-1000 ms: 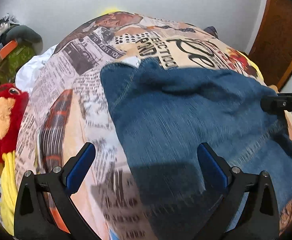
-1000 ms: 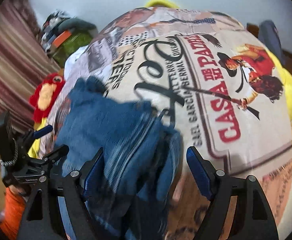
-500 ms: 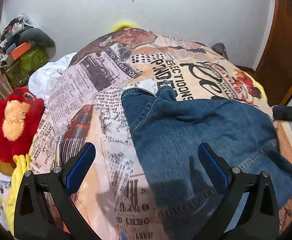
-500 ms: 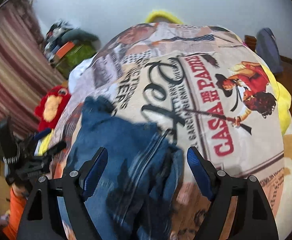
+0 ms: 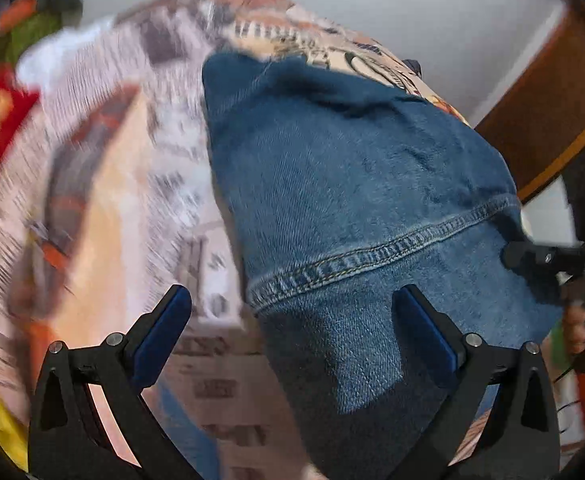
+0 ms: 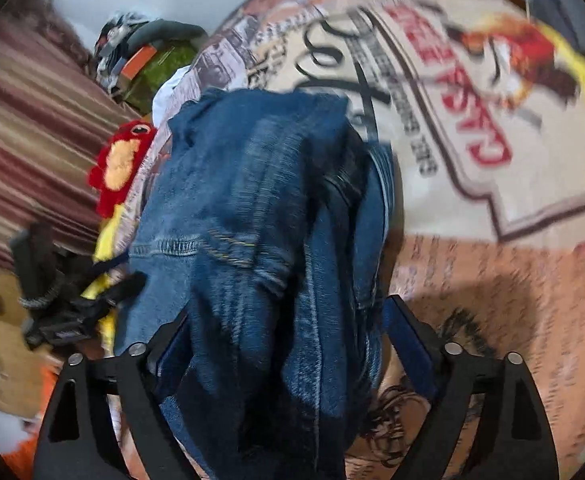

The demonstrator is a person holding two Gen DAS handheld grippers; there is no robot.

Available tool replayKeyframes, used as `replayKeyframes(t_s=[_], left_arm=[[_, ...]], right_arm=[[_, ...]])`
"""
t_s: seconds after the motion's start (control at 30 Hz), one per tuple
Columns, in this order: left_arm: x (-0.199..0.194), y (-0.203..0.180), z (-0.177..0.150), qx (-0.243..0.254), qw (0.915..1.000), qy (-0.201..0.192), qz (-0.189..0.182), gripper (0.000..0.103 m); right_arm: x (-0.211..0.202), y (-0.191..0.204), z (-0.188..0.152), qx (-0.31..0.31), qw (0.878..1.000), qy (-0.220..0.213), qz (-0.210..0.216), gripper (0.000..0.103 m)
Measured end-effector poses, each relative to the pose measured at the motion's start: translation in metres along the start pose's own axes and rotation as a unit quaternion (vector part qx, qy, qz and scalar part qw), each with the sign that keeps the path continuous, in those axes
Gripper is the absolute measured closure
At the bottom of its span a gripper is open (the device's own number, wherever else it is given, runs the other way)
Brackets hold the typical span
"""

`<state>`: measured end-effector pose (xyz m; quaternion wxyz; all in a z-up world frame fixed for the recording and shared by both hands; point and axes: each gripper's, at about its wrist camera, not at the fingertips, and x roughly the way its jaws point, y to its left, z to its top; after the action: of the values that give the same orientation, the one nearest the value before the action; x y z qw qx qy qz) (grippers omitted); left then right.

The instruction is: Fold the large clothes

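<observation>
- While I look through both wrist cameras, the blue jeans (image 5: 356, 184) lie folded in a bundle on the printed bedspread (image 5: 132, 184), with a stitched hem across the top layer.
- My left gripper (image 5: 292, 320) stands wide, its blue pads apart; the edge of the denim lies below the gap, nearer to the right pad, and no pad presses on it.
- My right gripper (image 6: 284, 336) is also wide, and its jaws have just been opening; thick folds of the jeans (image 6: 260, 208) fill the space between the pads, but I cannot tell if they touch the cloth.
- At the bed's left side sits a red plush toy (image 6: 120, 160), well apart from the denim.
- Both views are blurred.
</observation>
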<state>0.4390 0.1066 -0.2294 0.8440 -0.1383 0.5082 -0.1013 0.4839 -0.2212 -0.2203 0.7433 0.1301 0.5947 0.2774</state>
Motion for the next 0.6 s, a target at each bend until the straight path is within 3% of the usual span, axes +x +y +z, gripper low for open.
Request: replayKeyframes(t_s=[0.1,0.17,0.37,0.47,0.6], left_arm=[[0.017,0.014,0.005,-0.060,0.9966,0.026,-0.050,0.000],[0.026,0.017,0.009,-0.074,0.9944,0.038,-0.066,0.000],[0.039,0.008,0.020,-0.056,0.9936,0.049,-0.085,0.000],[0.043,0.004,0.026,-0.054,0.9915,0.053,-0.106,0.009],[0.040,-0.006,0.029,-0.045,0.9933,0.045,-0.097,0.021]], right_arm=[[0.010,-0.008,0.004,0.005,1.000,0.010,0.019,0.008],[0.018,-0.008,0.007,-0.001,1.000,0.017,0.023,0.007],[0.033,-0.005,0.017,-0.004,1.000,0.014,0.022,0.007],[0.036,-0.003,0.022,-0.002,0.999,0.004,0.035,0.024],[0.038,-0.001,0.026,0.019,0.999,-0.003,0.044,0.043]])
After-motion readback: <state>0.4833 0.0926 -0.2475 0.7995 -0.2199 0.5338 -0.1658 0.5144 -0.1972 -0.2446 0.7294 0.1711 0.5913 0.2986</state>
